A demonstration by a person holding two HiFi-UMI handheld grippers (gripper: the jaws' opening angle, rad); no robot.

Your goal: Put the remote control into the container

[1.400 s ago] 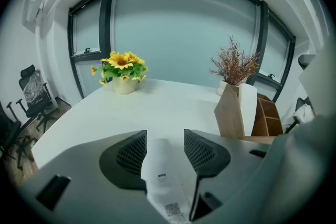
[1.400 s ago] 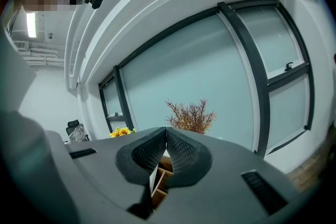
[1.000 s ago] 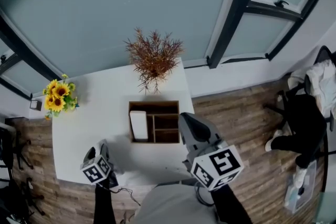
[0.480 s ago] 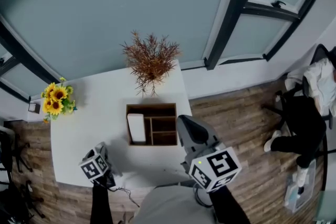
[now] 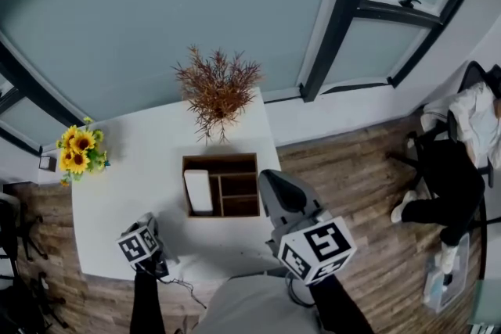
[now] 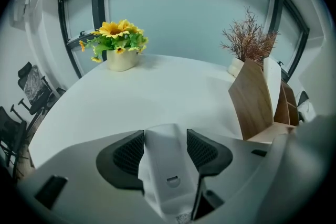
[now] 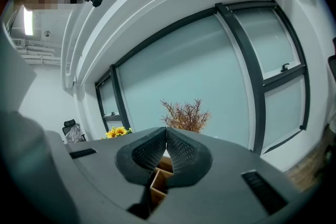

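Plastic, probably light, stiff and slick: the white remote control (image 6: 167,165) sits between the left gripper's (image 6: 164,136) jaws over the surface's (image 6: 157,92) near edge. The jaws have just been opening and aren't squeezing, and its long sides look best to pinch. The right gripper (image 7: 166,140) hovers closed, empty. Beyond are the wooden compartment container (image 5: 221,160), sunflowers (image 6: 119,34) and frosted windows (image 5: 156,4).

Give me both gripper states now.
Left gripper: open, jaws just widened, white remote between them.
Right gripper: closed, empty.
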